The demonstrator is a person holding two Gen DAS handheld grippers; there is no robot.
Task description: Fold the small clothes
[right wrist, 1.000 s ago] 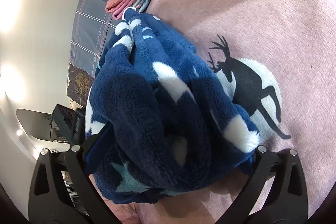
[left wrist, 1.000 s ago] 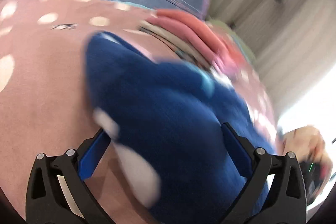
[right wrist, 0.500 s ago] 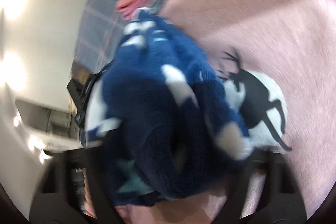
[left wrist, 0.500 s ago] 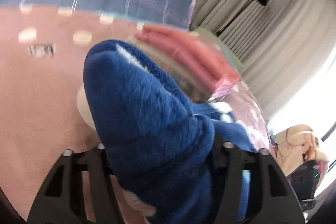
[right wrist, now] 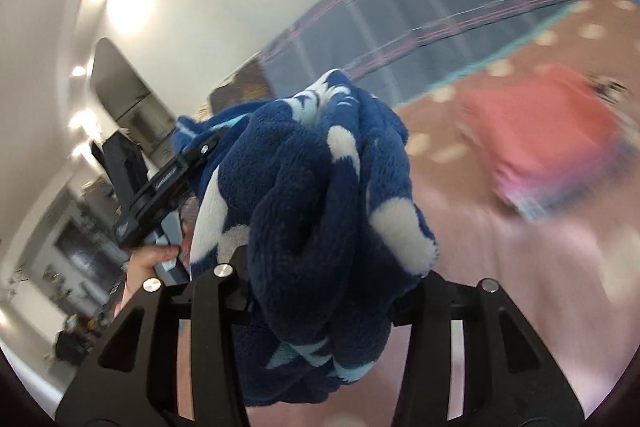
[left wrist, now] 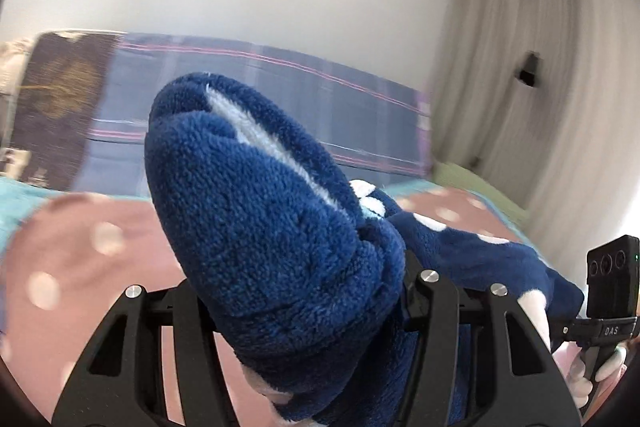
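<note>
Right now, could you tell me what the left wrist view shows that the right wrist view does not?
Only the left wrist view shows the curtains and the right gripper from outside. Only the right wrist view shows the folded pink clothes and the left gripper from outside. Both show the blue fleece garment bunched in shut jaws, above the pink dotted blanket.

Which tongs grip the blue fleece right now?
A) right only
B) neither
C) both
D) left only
C: the left tongs and the right tongs each clamp a bunch of the fleece, which is bunched between both pairs.
</note>
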